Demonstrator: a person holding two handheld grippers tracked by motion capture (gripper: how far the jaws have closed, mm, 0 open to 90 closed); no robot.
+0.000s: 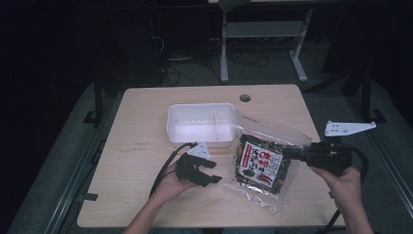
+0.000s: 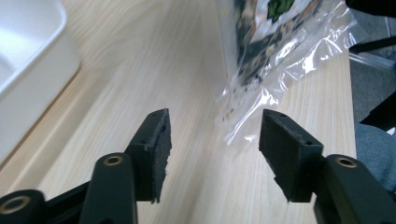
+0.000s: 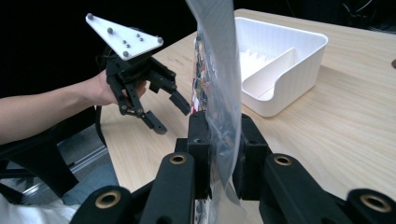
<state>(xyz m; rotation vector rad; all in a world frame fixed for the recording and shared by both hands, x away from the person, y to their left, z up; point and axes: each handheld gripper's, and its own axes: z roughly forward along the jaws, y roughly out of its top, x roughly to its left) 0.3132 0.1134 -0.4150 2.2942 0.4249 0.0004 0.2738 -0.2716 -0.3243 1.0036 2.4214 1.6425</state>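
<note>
1. Two grippers, one in each of the person's hands, work at the near edge of one wooden table point(image 1: 146, 117). The left gripper point(image 1: 210, 171) has its fingers apart with nothing between them, and it sits just beside the bag without touching it.
2. The right gripper point(image 1: 292, 153) is clamped on the clear upper edge of the bag; its own view shows the plastic pinched flat between both pads point(image 3: 200, 140).
3. There is one snack bag point(image 1: 260, 165), clear plastic with a dark printed label. It hangs from the right gripper over the right half of the table, its lower end near the front edge.
4. Farther back stands one white plastic tray point(image 1: 173, 124), about mid-table, its right end just beside the bag's top. It has two compartments.
5. One round cable hole point(image 1: 245, 98) sits near the far edge.
6. The high view gives the whole layout and the bag's label face. The left gripper view adds the bag's crinkled clear corner point(image 2: 261, 93) against the wood, with the tray's rounded wall point(image 2: 37, 79) to the side. The right gripper view shows the bag edge-on, the tray's inner divider point(image 3: 273, 65), and the grey plate point(image 3: 123, 38) on top of the left gripper point(image 3: 170, 112).
</note>
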